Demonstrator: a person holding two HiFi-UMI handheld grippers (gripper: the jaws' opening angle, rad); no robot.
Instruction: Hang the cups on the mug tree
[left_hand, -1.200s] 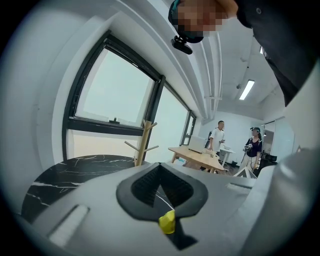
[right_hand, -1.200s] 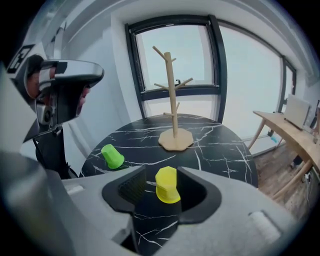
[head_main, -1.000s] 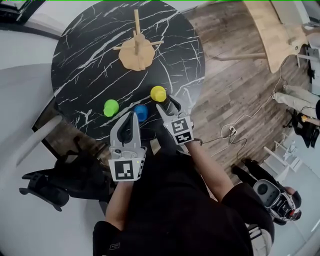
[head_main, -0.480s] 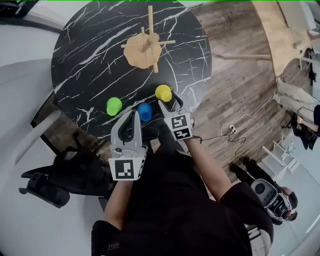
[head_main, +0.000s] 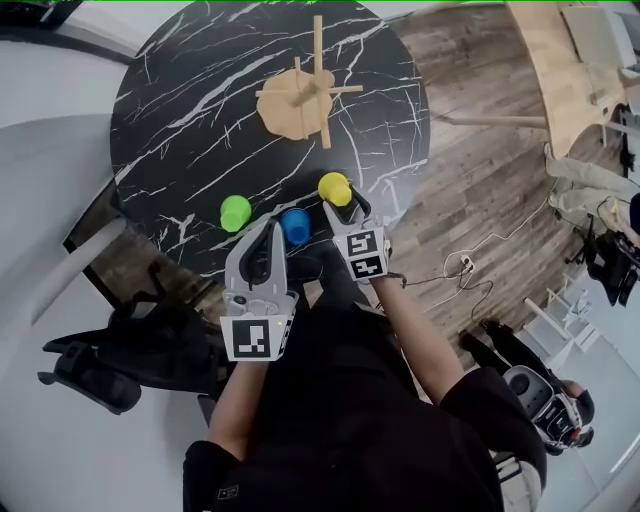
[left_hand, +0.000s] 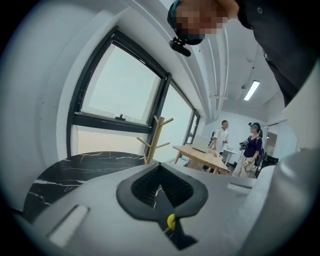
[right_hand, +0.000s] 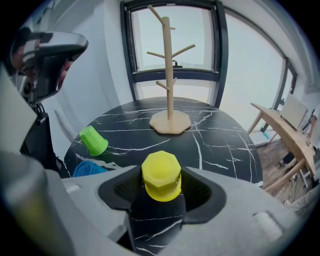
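A yellow cup stands upside down near the black marble table's front edge. My right gripper is open, with its jaws on either side of the yellow cup; I see no squeeze on it. To the left lie a blue cup and a green cup, both on their sides. The wooden mug tree stands bare at the far side of the table. My left gripper is shut and empty, held by the table edge left of the blue cup. In the left gripper view, the left gripper points at the mug tree.
The round table drops to wood floor on the right, where cables lie. A long wooden table stands at the far right. A dark chair sits below left of the table. Two people stand in the background.
My right gripper has moved forward, so the yellow cup now sits between its jaws, which have widened a little. The left gripper has stayed put and shut.
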